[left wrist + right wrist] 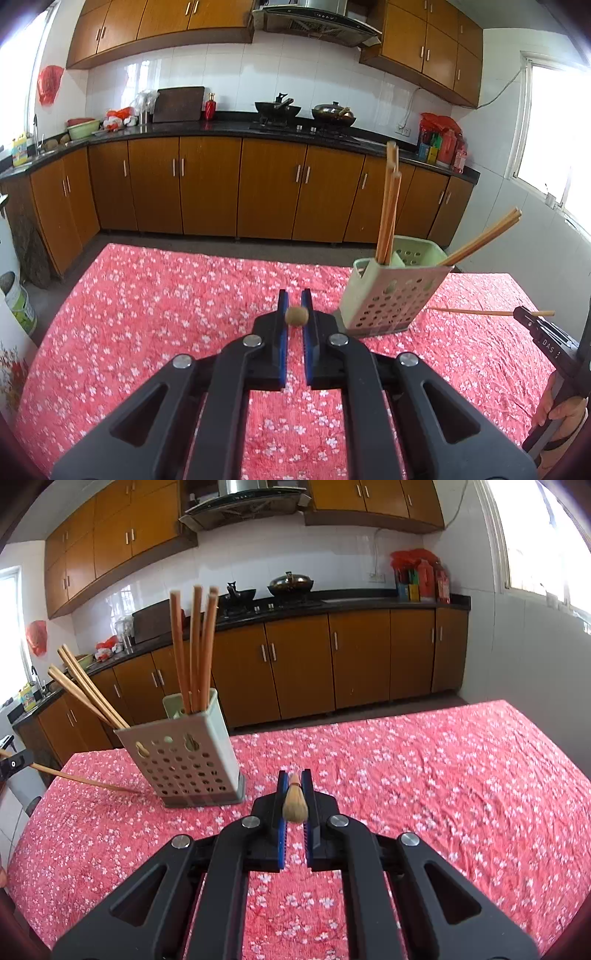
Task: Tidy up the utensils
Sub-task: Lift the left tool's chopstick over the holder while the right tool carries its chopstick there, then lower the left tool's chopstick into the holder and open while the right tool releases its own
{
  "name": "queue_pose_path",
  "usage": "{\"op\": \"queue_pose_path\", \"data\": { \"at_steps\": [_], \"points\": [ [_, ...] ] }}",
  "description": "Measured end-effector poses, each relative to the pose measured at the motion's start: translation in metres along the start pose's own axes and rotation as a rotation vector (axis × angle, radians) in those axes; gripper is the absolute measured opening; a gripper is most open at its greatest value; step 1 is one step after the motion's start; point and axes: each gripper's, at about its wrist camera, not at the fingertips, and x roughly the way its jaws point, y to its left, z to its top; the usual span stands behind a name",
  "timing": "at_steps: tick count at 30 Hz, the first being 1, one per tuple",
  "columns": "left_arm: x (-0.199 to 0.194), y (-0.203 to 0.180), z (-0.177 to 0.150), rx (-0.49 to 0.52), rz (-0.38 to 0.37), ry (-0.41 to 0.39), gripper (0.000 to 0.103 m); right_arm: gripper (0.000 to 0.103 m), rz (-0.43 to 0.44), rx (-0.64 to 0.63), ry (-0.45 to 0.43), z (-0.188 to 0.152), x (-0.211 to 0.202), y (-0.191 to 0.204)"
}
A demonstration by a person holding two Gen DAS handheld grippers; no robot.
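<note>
You are carrying one chopstick in each gripper toward the utensil holder point(384, 295), so the step in hand is the delivery, not the pickup. The left gripper point(295, 312) is pinching a chopstick point(296, 316) seen end-on, its round butt showing between the blue pads. The right gripper point(295, 794) is pinching its own chopstick point(294, 805) the same way, foreshortened and blurred, the stick running away from the lens.

The pale green holder is standing on the red floral cloth point(166, 314) of the counter, already carrying an upright bunch of chopsticks point(388, 206) in one compartment and a leaning pair point(484, 236) at the other end.

Next, by my reading, you are needing to tip each stick upright over an open compartment and spread the jaws only once the tip is inside the rim.

The left view is showing the right gripper's stick point(491, 312) side-on, level above the cloth beside the holder. The right view is showing the left gripper's stick point(85, 781) slanting down, its tip near the cloth by the holder point(184, 753).
</note>
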Motion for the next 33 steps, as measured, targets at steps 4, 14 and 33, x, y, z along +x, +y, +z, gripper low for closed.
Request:
{"op": "queue_pose_path", "data": {
  "at_steps": [4, 14, 33],
  "points": [
    [-0.014, -0.008, 0.020, 0.040, -0.009, -0.051, 0.008, 0.008, 0.025, -0.009, -0.068, 0.024, -0.017, 0.006],
    [-0.046, -0.037, 0.066, 0.045, -0.092, -0.171, 0.008, 0.008, 0.191, -0.001, -0.186, 0.082, -0.067, 0.029],
    [-0.016, -0.093, 0.157, -0.080, -0.068, -0.461, 0.008, 0.008, 0.203, 0.031, -0.294, 0.130, -0.024, 0.056]
  ]
}}
